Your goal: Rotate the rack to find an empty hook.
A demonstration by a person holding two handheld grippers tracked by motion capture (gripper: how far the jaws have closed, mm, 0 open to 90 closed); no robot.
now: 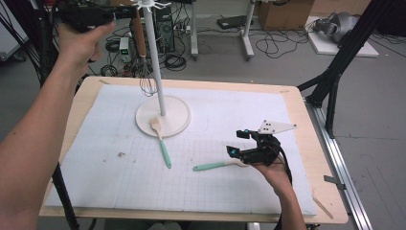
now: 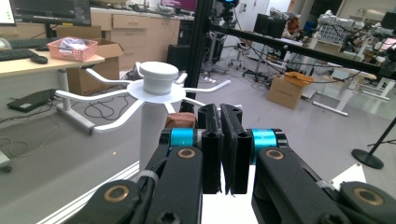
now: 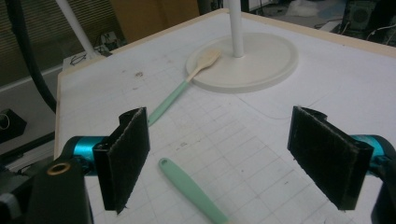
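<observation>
Right gripper (image 1: pixel 242 143) low over worktop (image 1: pixel 86 96), jaws wide open straddling green spatula (image 3: pixel 191 189) handle, likely pre-grasp; left gripper (image 2: pixel 219 116) jaws closed at rack (image 1: pixel 154 57) top, beside hung whisk (image 1: pixel 143 62), probably just hooked

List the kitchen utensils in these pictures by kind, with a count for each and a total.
Whisk with wooden handle, hanging on the white stand: 1
Green-handled utensils lying on the table, one against the stand's base, one by the right gripper: 2
Total: 3
</observation>
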